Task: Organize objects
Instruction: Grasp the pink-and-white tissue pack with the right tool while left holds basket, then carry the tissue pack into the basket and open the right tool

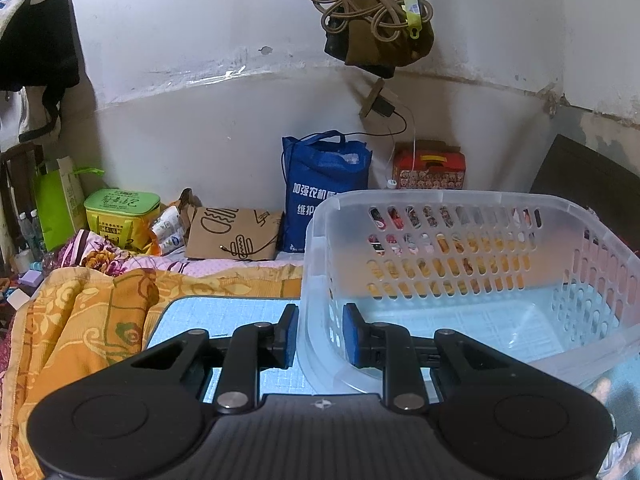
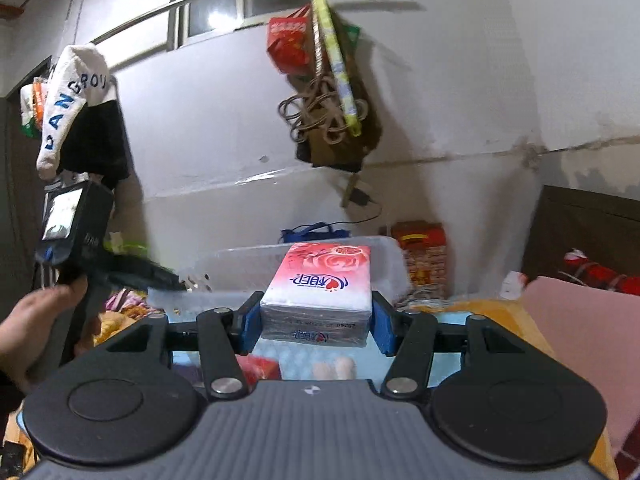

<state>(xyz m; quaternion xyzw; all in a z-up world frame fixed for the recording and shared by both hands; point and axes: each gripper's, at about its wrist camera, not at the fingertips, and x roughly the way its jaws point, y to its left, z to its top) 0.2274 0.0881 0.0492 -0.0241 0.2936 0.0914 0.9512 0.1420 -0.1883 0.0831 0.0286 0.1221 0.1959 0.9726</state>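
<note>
A clear plastic basket [image 1: 472,264] with a perforated wall stands on a light blue mat [image 1: 224,312]; it looks empty inside. My left gripper [image 1: 321,336] is shut on the basket's near left corner wall, one blue pad outside and one inside. My right gripper [image 2: 316,320] is shut on a pink and white tissue pack [image 2: 320,288] and holds it up in the air. The basket [image 2: 248,264] shows behind the pack in the right wrist view. The left gripper's body [image 2: 80,236] and the hand holding it appear at the left there.
An orange blanket [image 1: 80,320] lies left of the mat. A blue tote bag [image 1: 324,188], a brown paper bag [image 1: 232,232], a green box [image 1: 120,216] and a red box [image 1: 428,168] stand along the wall. A red object [image 2: 260,368] lies below my right gripper.
</note>
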